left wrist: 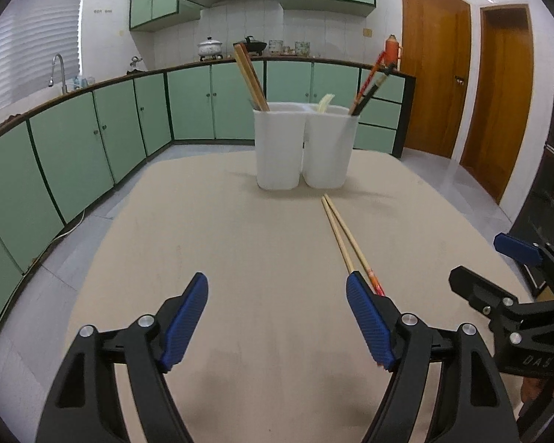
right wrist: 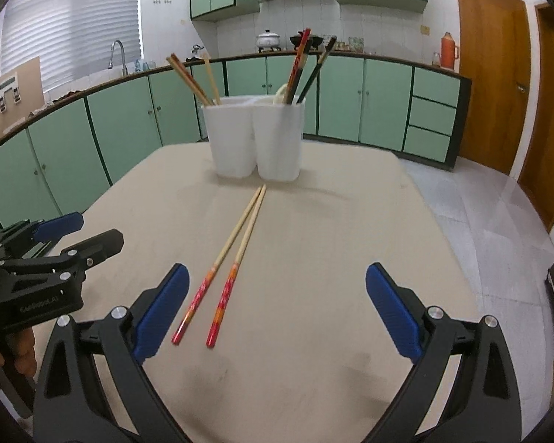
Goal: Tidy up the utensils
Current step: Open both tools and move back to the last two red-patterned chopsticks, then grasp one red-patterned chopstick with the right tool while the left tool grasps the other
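Right wrist view, kitchen scene. Beige table (right wrist: 332,258) fills the lower field. White two-compartment holder (right wrist: 256,136) stands at 12 o'clock near the table's far edge; its left compartment already carries brown chopsticks (right wrist: 194,83), its right compartment red and dark chopsticks (right wrist: 306,66), so part of the sorting appears done. One loose pair of chopsticks (right wrist: 232,258) lies flat on the table, pale tips just short of the holder, red ends toward 6 o'clock; this pair remains to be stowed. Right gripper (right wrist: 277,306) has its fingers spread wide and empty, the red ends lying just inside its left pad. Left gripper (left wrist: 277,321) is likewise wide and empty, the pair passing behind its right pad (left wrist: 369,321).
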`<state>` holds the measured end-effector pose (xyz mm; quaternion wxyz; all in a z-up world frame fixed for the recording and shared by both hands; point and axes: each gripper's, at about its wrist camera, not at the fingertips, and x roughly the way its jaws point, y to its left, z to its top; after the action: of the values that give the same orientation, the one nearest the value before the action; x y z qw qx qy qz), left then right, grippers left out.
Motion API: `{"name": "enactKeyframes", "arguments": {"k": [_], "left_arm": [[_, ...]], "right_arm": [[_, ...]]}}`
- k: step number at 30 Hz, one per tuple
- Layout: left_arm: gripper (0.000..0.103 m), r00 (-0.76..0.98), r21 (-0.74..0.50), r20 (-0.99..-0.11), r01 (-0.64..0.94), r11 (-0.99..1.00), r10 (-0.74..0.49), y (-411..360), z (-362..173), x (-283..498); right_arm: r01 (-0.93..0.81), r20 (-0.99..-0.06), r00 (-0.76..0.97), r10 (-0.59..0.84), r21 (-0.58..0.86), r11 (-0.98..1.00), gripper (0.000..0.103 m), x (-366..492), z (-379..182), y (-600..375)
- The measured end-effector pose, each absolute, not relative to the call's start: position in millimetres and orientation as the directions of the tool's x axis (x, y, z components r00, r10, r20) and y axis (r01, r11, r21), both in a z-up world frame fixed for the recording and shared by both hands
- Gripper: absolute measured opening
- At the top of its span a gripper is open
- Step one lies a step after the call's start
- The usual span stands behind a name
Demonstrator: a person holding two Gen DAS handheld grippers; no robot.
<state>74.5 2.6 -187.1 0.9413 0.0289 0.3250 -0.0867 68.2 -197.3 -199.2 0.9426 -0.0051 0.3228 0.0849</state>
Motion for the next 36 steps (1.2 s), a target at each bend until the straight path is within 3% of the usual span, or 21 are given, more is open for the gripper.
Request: {"name": "enactKeyframes", "arguments": {"k": [2, 10, 24, 28, 31, 36], "left_arm": [[0.076, 0.771, 0.004, -0.621, 0.184, 0.983, -0.142, 1, -189, 72], [0.076, 0.761, -0.029, -0.634, 0.149, 0.988, -0.133, 3, -196, 66], [0.076, 0.756, -0.022, -0.643, 0.143, 0.989, -0.124, 6, -197, 64], [0.076, 0.752, -0.026, -0.647, 0.145, 0.989, -0.128, 6, -199, 64], [0.076, 0.746, -0.027, -0.653, 0.151, 0.988, -0.132, 4, -202, 65], [0.076, 0.739, -0.029, -0.659, 0.167, 0.986, -0.144, -2, -205, 65]], "right_arm": [[-0.166, -0.618, 0.771, 0.156, 0.041, 0.985, 0.078, 66, -203, -194], [-0.173, -0.652, 0.740, 0.167, 0.055, 0.983, 0.062, 58, -217, -179], [-0.220, -0.751, 0.637, 0.174, 0.039, 0.975, 0.022, 59, -245, -157], [-0.220, -0.748, 0.643, 0.166, 0.027, 0.975, 0.021, 59, -246, -156], [-0.222, -0.745, 0.643, 0.179, 0.042, 0.974, 0.006, 59, -246, -158], [-0.228, -0.745, 0.634, 0.206, 0.075, 0.971, 0.005, 59, -246, -166]]}}
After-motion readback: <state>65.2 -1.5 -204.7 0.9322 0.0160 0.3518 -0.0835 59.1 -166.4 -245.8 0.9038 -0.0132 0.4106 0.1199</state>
